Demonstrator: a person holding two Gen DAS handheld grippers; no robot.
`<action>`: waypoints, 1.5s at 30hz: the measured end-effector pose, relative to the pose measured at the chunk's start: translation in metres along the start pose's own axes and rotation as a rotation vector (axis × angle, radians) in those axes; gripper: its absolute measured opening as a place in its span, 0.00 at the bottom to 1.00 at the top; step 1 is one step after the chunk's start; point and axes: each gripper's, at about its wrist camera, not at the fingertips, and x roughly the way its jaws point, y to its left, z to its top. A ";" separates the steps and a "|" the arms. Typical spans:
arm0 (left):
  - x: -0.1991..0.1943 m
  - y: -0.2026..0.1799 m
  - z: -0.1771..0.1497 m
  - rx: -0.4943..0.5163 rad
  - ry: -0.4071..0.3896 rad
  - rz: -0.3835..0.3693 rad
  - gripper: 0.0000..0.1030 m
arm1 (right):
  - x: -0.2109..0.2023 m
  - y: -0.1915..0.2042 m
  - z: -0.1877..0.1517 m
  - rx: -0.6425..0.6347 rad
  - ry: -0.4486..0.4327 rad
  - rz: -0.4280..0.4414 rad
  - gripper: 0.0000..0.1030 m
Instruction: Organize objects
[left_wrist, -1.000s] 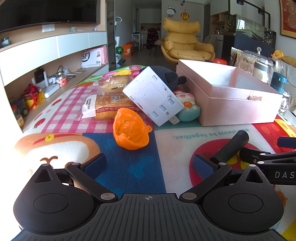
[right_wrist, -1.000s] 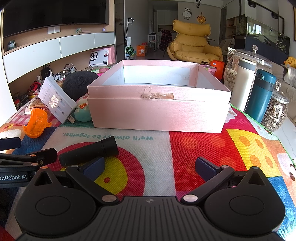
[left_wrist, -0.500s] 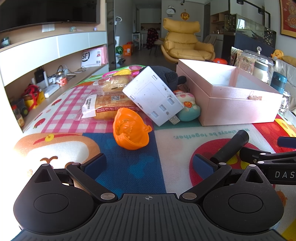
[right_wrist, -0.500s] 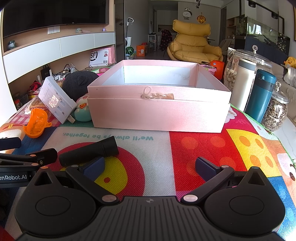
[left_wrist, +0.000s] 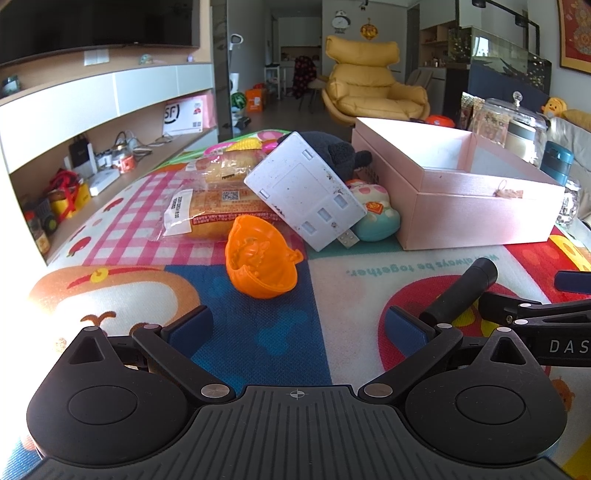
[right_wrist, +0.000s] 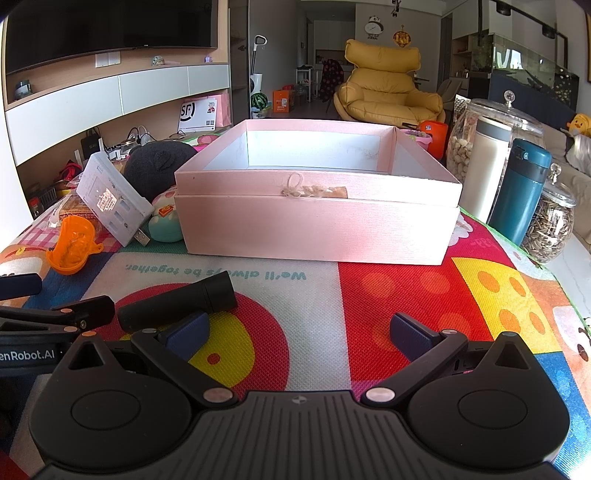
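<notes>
My L tongs (left_wrist: 297, 325) spread wide, nothing held, low over mat (left_wrist: 258, 332), aimed at orange shell (left_wrist: 260, 266) just ahead

R tongs (right_wrist: 297, 330) also wide, empty, squared to pink box (right_wrist: 317, 221); prob drop spot, top open, nothing seen inside

Black cylinder (right_wrist: 177, 301) lies on mat btwn both tongs, touching neither, easy first grab

Rest piled left of box: white panel (left_wrist: 304, 194) tilted on bread pack (left_wrist: 207, 214), squishy toy (left_wrist: 373, 214) just beside box wall

Nothing boxed yet, I judge
</notes>
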 end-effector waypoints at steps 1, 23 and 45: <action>0.000 0.000 0.000 -0.001 0.000 -0.001 1.00 | 0.000 0.000 0.000 0.003 -0.001 0.005 1.00; -0.027 0.017 0.025 0.155 -0.167 -0.056 0.99 | 0.007 -0.003 0.017 -0.040 0.127 0.048 1.00; -0.003 0.050 0.033 0.028 0.021 -0.196 0.53 | -0.007 0.038 0.019 -0.214 0.064 0.252 1.00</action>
